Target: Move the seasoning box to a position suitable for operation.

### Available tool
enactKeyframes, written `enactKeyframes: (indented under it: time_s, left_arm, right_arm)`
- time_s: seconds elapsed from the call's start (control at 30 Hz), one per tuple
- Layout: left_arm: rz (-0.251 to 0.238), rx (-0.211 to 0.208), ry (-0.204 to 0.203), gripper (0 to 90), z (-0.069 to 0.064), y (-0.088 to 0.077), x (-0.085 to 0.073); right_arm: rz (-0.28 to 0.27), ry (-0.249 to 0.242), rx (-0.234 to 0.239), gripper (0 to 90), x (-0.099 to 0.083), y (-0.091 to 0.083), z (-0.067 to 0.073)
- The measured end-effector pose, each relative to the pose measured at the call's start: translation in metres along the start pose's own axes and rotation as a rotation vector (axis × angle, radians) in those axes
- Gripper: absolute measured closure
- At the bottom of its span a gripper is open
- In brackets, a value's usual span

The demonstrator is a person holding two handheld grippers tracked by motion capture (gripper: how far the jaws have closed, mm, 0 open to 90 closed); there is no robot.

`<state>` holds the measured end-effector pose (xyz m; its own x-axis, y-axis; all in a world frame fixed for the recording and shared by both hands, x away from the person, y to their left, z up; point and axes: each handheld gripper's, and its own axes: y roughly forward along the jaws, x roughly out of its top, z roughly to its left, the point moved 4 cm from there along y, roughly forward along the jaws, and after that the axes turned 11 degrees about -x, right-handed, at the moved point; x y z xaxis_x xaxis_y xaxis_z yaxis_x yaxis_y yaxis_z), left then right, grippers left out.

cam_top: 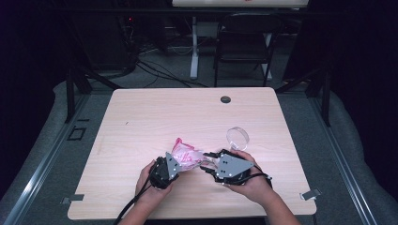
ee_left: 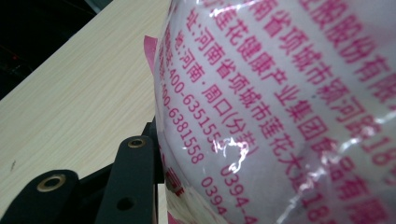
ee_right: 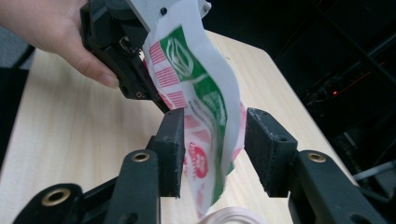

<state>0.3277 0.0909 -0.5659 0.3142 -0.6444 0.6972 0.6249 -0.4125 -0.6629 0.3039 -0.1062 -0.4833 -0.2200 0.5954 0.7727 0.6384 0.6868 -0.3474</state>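
A plastic packet (cam_top: pixel 186 156) with pink and green print hangs a little above the wooden table (cam_top: pixel 141 122). My left gripper (cam_top: pixel 179 161) is shut on its left end. In the left gripper view the packet (ee_left: pixel 280 102) bulges close to the lens beside one black finger (ee_left: pixel 133 177). My right gripper (cam_top: pixel 207 162) comes in from the right. In the right gripper view its jaws (ee_right: pixel 212 149) stand open on either side of the packet's free end (ee_right: pixel 205 107), the pads not pressing it. The left gripper (ee_right: pixel 152 93) grips the packet's top there.
A clear round ring (cam_top: pixel 238 137), like a roll of tape, lies just beyond the right gripper; its pale rim (ee_right: pixel 226 215) shows under the jaws. A dark grommet (cam_top: pixel 225 99) sits near the far table edge. A black chair (cam_top: pixel 244 42) stands behind the table.
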Motion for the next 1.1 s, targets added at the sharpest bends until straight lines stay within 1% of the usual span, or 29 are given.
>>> enactKeyframes:
  time_s: [0.03,0.07,0.1,0.13,0.17,0.2,0.23,0.27,0.37,0.4,0.5,0.53,0.6,0.63,0.67,0.7,0.73,0.77,0.8,0.93,1.07,1.1]
  left_arm:
    - [0.005,0.002,0.013,59.6,0.001,0.0,0.001]
    - [0.005,0.002,0.013,59.6,0.001,0.0,0.001]
    - [0.003,0.003,0.009,59.6,0.001,0.0,0.002]
    - [0.003,0.006,0.018,59.6,0.003,0.0,0.004]
    - [0.012,0.01,0.032,59.6,0.005,-0.001,0.006]
    - [0.019,0.007,0.04,59.6,0.006,-0.001,0.007]
    - [0.019,0.007,0.04,59.6,0.006,-0.001,0.007]
    - [0.024,0.017,0.053,59.6,0.008,0.0,0.01]
    - [0.029,0.016,0.058,59.7,0.01,0.0,0.013]
    - [0.027,0.026,0.076,59.7,0.012,0.002,0.017]
    - [0.037,0.014,0.081,59.7,0.011,0.004,0.021]
    - [0.038,0.016,0.096,59.7,0.011,0.005,0.023]
    - [0.039,0.012,0.095,59.7,0.009,0.006,0.024]
    - [0.04,0.015,0.105,59.7,0.009,0.007,0.026]
    - [0.044,0.011,0.1,59.7,0.009,0.008,0.027]
    - [0.044,0.011,0.1,59.7,0.009,0.008,0.027]
    - [0.043,0.012,0.101,59.7,0.009,0.009,0.028]
    - [0.043,0.013,0.103,59.8,0.008,0.01,0.029]
    - [0.044,0.013,0.104,59.8,0.008,0.011,0.029]
    - [0.051,0.013,0.1,59.8,0.008,0.01,0.03]
    - [0.044,0.02,0.107,59.9,0.009,0.01,0.031]
    - [0.04,0.022,0.114,59.9,0.009,0.01,0.031]
  right_arm:
    - [0.008,-0.016,-0.003,57.6,0.001,0.0,-0.002]
    - [0.009,-0.024,-0.006,57.3,0.003,0.0,-0.004]
    - [0.009,-0.024,-0.006,57.3,0.003,0.0,-0.004]
    - [0.005,-0.023,-0.005,57.0,0.004,0.0,-0.005]
    - [0.001,-0.032,0.0,56.9,0.006,0.001,-0.007]
    - [0.001,-0.036,0.002,56.7,0.007,0.001,-0.008]
    - [0.001,-0.036,0.002,56.7,0.007,0.001,-0.008]
    - [-0.003,-0.039,0.01,56.5,0.008,0.002,-0.01]
    - [-0.011,-0.046,0.022,56.5,0.011,0.003,-0.013]
    - [-0.015,-0.046,0.027,56.8,0.012,0.004,-0.013]
    - [-0.012,-0.053,0.032,57.8,0.013,0.005,-0.013]
    - [-0.007,-0.061,0.034,58.6,0.012,0.005,-0.013]
    - [-0.002,-0.059,0.038,60.2,0.012,0.005,-0.012]
    - [0.003,-0.058,0.036,61.5,0.011,0.004,-0.012]
    - [0.003,-0.05,0.039,63.5,0.011,0.004,-0.012]
    - [0.003,-0.05,0.039,63.5,0.011,0.004,-0.012]
    - [0.008,-0.039,0.044,65.3,0.01,0.003,-0.012]
    - [0.017,-0.022,0.059,69.5,0.009,0.002,-0.011]
    - [0.021,-0.018,0.066,71.9,0.009,0.001,-0.01]
    - [0.031,0.0,0.079,77.5,0.008,-0.001,-0.01]
    - [0.039,0.011,0.088,82.4,0.008,-0.002,-0.009]
    - [0.039,0.023,0.089,83.6,0.007,-0.002,-0.009]
